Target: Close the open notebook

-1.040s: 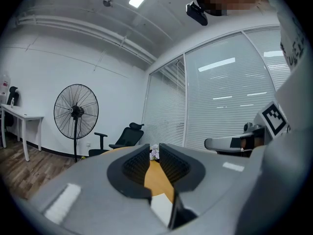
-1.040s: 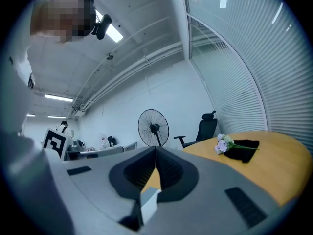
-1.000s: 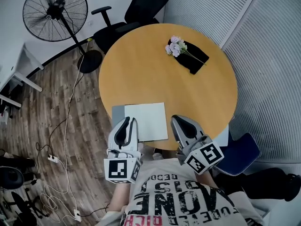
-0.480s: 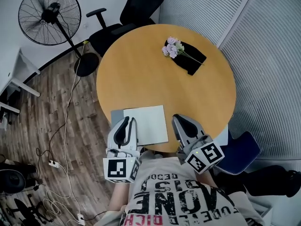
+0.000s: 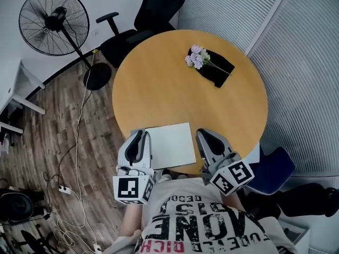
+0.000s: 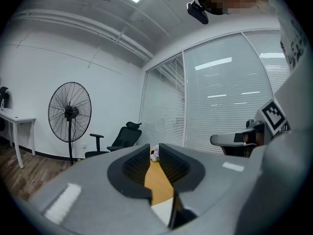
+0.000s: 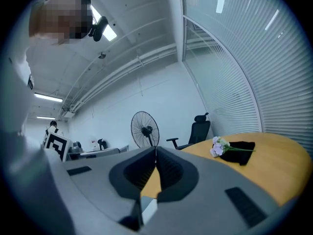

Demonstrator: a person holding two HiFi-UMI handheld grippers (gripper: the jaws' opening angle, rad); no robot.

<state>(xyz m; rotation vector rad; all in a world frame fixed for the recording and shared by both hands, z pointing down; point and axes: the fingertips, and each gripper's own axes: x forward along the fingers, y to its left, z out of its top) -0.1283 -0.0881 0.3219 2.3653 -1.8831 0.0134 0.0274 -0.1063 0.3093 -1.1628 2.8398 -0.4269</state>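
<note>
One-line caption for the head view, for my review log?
Left gripper and right gripper flank the notebook at the table's near edge.

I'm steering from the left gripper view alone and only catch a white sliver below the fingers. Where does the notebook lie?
Observer: The notebook lies flat at the table's near edge; the left gripper covers its left edge, the right gripper sits off its right edge.
Operator: Is the right gripper holding anything?
Observer: No; its own view shows its fingers meeting at the tips, nothing between.
Operator: What else is on the table?
Observer: Flowers lying on a black cloth, far side.
</note>
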